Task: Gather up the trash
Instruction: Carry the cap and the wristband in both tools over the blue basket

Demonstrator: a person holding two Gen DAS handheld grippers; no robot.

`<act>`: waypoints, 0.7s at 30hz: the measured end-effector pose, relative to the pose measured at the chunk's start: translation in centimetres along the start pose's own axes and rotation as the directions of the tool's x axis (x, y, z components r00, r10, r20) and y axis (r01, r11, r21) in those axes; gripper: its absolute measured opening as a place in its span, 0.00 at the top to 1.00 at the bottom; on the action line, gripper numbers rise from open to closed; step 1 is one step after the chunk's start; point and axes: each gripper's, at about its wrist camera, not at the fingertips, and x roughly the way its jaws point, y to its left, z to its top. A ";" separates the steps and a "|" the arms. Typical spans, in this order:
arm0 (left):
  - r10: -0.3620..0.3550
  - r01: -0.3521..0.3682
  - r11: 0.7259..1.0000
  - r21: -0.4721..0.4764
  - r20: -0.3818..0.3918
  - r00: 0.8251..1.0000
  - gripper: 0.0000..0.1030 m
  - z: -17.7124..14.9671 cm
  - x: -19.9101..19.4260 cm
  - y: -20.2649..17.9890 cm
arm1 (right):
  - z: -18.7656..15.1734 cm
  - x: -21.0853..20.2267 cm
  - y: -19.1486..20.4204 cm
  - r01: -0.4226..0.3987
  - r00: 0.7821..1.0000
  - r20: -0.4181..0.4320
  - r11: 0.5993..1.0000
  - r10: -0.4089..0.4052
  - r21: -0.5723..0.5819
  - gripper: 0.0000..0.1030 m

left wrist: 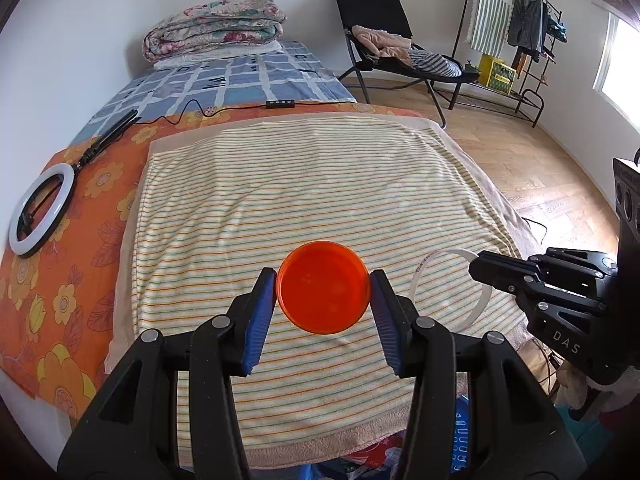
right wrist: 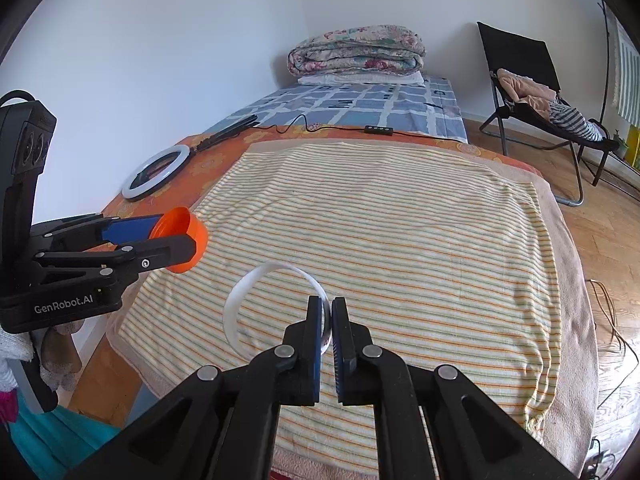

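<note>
Both pieces of trash are already off the bed and in the grippers, so the coming move turns on where they must go: no bin shows clearly in either view, and the only hint is the blue and coloured clutter (left wrist: 460,440) glimpsed below the near edge of the striped towel (left wrist: 320,184), beneath and behind the fingers. The left gripper (left wrist: 323,294) is pinching an orange cup (left wrist: 323,293) across its rim, its blue pads (left wrist: 262,320) pressing on either side; the cup's mouth faces back toward the camera, so its axis runs along the fingers and it hangs above the towel's near part. The right gripper (right wrist: 327,316) is pressed together on a thin white ring (right wrist: 240,300), gripping its band at the near right side; the ring stands out ahead and to the left of the fingers, its open face toward the towel. The two grippers sit side by side and near each other, the ring's far edge reaching toward the cup, so I judge a careless swing inward could knock one against the other. Well apart on the orange flowered sheet (left wrist: 60,280) lie a ring light (left wrist: 42,208) and its cable with a remote (left wrist: 281,104); these look like equipment, not trash. The towel itself shows nothing more to collect
</note>
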 end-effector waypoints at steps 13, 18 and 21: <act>-0.040 0.041 0.998 0.046 -0.028 0.999 0.53 -6.5 -2.7 -3.7 | -5.6 -3.7 0.4 -0.039 0.999 -0.028 0.999 0.040 0.029 0.98; -0.047 0.050 0.997 0.059 -0.055 0.997 0.53 -8.6 -2.6 -4.3 | -7.6 -4.1 1.1 -0.046 0.998 -0.045 0.999 0.047 0.025 0.98; -0.047 0.051 0.997 0.065 -0.069 0.997 0.53 -9.8 -2.5 -4.3 | -8.8 -4.2 1.6 -0.053 0.997 -0.055 0.998 0.054 0.023 0.98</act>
